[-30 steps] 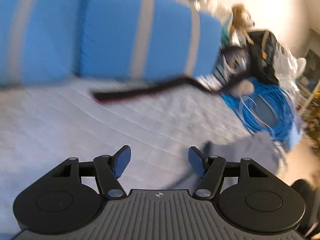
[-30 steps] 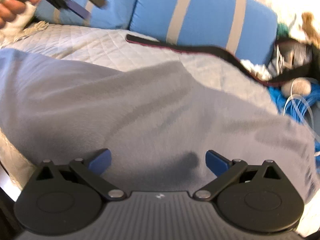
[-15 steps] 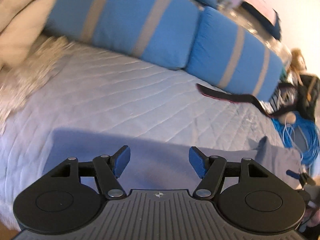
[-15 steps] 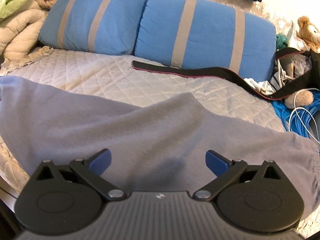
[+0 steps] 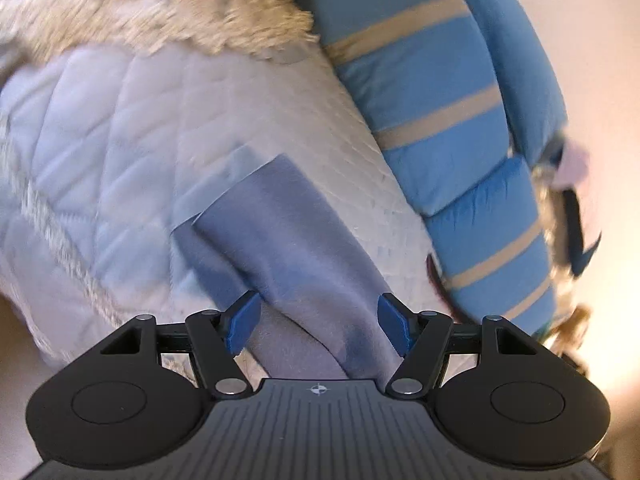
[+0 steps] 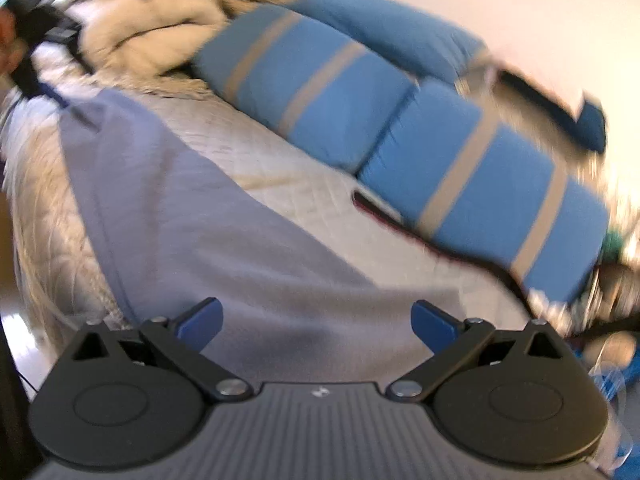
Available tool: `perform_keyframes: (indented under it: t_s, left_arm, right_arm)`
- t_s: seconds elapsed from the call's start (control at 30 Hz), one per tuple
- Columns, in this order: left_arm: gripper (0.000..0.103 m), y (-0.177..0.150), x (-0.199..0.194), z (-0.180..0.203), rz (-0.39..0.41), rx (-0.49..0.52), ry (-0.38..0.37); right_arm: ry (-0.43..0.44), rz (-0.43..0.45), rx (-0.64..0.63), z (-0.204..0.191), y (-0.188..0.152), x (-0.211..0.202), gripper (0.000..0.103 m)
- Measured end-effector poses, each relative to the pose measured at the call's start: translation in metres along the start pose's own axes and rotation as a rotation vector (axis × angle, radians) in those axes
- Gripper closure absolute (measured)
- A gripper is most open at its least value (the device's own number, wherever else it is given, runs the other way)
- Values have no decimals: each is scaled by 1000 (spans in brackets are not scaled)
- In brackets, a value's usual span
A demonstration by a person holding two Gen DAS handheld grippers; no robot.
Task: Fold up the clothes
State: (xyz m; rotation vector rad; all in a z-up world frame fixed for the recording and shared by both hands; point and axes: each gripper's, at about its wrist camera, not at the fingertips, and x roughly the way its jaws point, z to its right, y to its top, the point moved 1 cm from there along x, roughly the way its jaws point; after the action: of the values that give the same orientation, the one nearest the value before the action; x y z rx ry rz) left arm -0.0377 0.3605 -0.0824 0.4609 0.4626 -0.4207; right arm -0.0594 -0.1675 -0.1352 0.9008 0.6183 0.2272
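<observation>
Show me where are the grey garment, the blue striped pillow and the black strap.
grey garment [image 6: 240, 264]: right wrist view, on its flat middle.
blue striped pillow [image 6: 500, 184]: right wrist view, on a blue panel.
black strap [image 6: 372, 210]: right wrist view, near its free end.

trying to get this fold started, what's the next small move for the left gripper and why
Probably ease the left gripper forward and down, then close on the near end of the grey garment. Its jaws stand open and empty with the cloth between and under them. The garment lies spread on the quilted bed cover, and the right gripper is open too, so nothing is held yet.
</observation>
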Motion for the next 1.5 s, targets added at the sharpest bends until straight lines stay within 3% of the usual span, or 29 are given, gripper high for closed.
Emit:
perform_keyframes:
  t_s: [0.23,0.27,0.3,0.33,0.63,0.87,1.17,1.33,1.43,1.5]
  left_arm:
    - [43,0,10,-18,56,-174,-89]
    - [67,0,10,-20,68,-193,-97]
    - [98,1,10,-21,80,-211,-105]
    - [101,1,10,-23,92,-230,-113]
    - [101,17,-15,-1,146,-177,-150]
    - [101,17,-19,1,117,-141,-23]
    - [101,10,-28,-3,119,-143,-33]
    - [101,13,-30,3,119,-118,-34]
    - [101,12,-31,3,116,-113,-26]
    - [101,11,-32,0,113,-118,-21]
  right_arm:
    - [-52,91,-194,-32,0,-7,0]
    - [-64,109,-229,-37,0,-8,0]
    - [-75,128,-265,-43,0,-9,0]
    - [-82,147,-303,-48,-1,-10,0]
    - [-69,226,-494,-86,-7,-14,0]
    - [-102,255,-614,-107,-11,-12,0]
    - [-140,227,-765,-118,-26,-6,0]
    - [-147,228,-788,-118,-28,-6,0]
    - [-161,220,-792,-116,-28,-5,4]
    - [-165,208,-805,-115,-29,-5,16]
